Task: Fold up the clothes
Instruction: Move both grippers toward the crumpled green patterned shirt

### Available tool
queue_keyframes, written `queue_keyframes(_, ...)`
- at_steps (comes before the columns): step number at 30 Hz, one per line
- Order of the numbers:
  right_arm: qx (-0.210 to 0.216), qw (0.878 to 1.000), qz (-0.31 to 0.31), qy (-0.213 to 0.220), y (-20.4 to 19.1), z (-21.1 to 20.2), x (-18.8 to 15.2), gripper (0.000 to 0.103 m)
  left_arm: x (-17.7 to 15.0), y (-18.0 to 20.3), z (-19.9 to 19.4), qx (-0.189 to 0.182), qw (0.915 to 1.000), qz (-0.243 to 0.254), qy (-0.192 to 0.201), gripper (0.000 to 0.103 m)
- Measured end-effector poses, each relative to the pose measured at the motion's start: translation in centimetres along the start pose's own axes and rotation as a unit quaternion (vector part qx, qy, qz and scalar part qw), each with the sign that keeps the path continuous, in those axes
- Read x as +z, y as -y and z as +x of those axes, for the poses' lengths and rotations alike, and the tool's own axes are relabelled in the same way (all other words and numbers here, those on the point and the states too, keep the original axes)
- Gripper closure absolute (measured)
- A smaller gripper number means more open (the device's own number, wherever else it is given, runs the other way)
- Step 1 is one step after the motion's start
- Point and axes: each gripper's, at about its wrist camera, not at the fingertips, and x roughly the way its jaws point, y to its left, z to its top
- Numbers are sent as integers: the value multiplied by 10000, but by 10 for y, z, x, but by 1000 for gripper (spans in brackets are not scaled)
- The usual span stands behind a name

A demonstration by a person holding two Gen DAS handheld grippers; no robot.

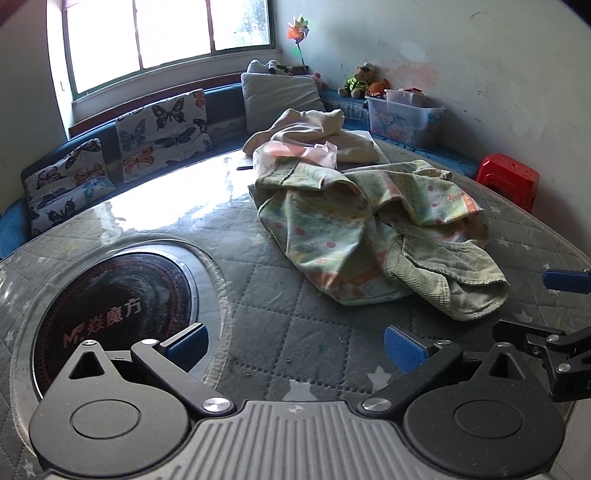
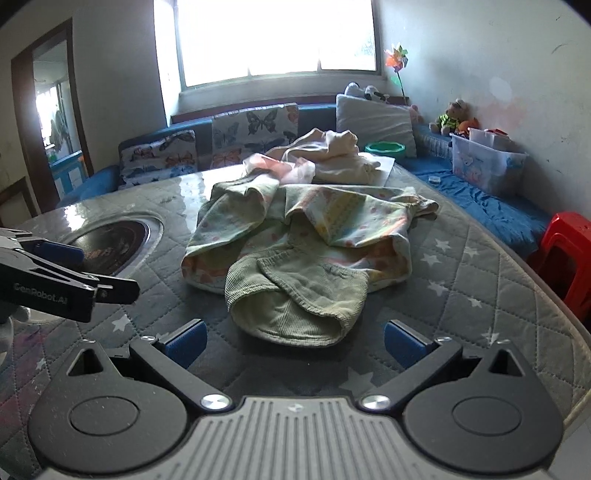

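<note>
The left claw (image 1: 295, 345) is spread wide, its blue pads (image 1: 188, 345) well apart with nothing between them; it touches no cloth and hangs over bare quilted table (image 1: 280, 325). The right claw (image 2: 295, 341) is spread just as wide and is also empty; the near hem of the garment (image 2: 295, 266) lies just beyond the gap between its pads, and whether either pad touches the cloth cannot be told.

Both claws sit low and point across the table toward the window (image 1: 166, 33). They are side by side: the right claw shows at the right edge of the left view, and the left claw shows at the left edge of the right view, over the table next to the cooktop (image 2: 114, 243).

The garment is a crumpled heap in the middle of the table, unfolded. It is green corduroy outside with a pale printed lining turned out over much of it, and bunched folds rise on its far side. Its green hem faces the claws. Behind it, touching its far edge, lies a cream garment (image 1: 317, 129), also rumpled, with a pinkish piece (image 1: 295, 153) between the two.

The round black cooktop is sunk into the table to the left of the garment. A sofa with butterfly cushions (image 1: 162, 129) runs under the window, and a red stool (image 1: 509, 179) stands at the right.
</note>
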Motion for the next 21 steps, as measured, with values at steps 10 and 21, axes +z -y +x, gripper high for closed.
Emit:
queue_keyframes(10,-199,9995,178,-152,7,14,-3,0,1,3,10,-21,9999,7,-105,0)
queue_keyframes(21,-279,9992,69,-278,4,16,-1,0,6,3,13,-56,9997,-34,-232,0)
